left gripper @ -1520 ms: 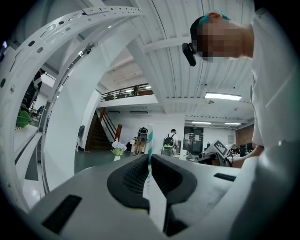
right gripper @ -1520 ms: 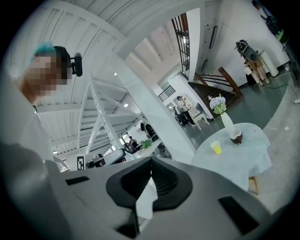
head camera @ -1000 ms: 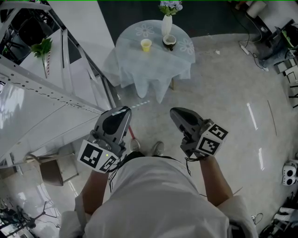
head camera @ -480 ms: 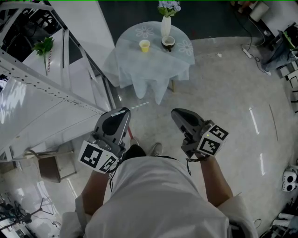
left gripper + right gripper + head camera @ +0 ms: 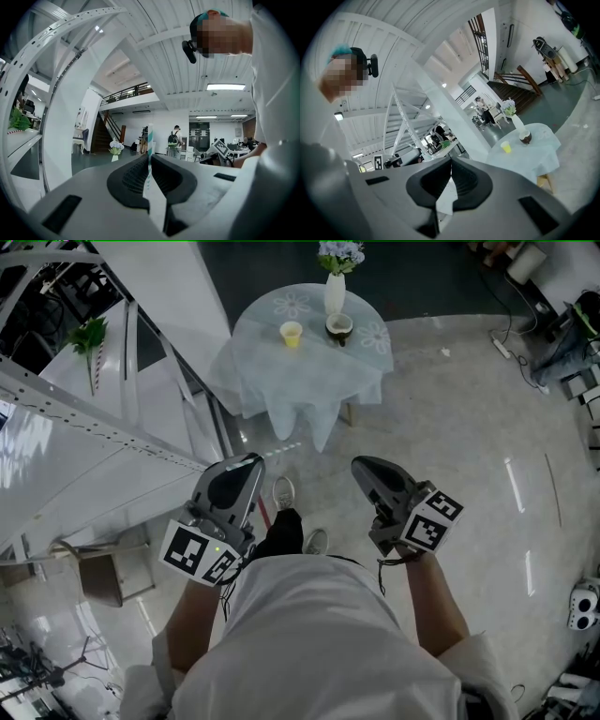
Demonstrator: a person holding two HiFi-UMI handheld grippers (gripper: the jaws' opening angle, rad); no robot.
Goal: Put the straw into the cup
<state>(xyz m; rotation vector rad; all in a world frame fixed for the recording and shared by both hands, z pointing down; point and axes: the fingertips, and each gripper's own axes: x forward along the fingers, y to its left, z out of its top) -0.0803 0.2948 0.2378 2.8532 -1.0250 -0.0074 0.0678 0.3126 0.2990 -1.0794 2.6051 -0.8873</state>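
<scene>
— Grippers, how do they stand?
— The left gripper [image 5: 251, 463] is clamped on a teal-striped straw [image 5: 149, 145], which stands up between its jaws. The right gripper [image 5: 362, 467] has its jaws pressed together on nothing.
— And the cup?
— The yellow cup [image 5: 292, 332] sits well ahead on a round cloth-covered table [image 5: 309, 381], near a brown bowl [image 5: 339, 326] and a vase [image 5: 335, 292] of flowers.
</scene>
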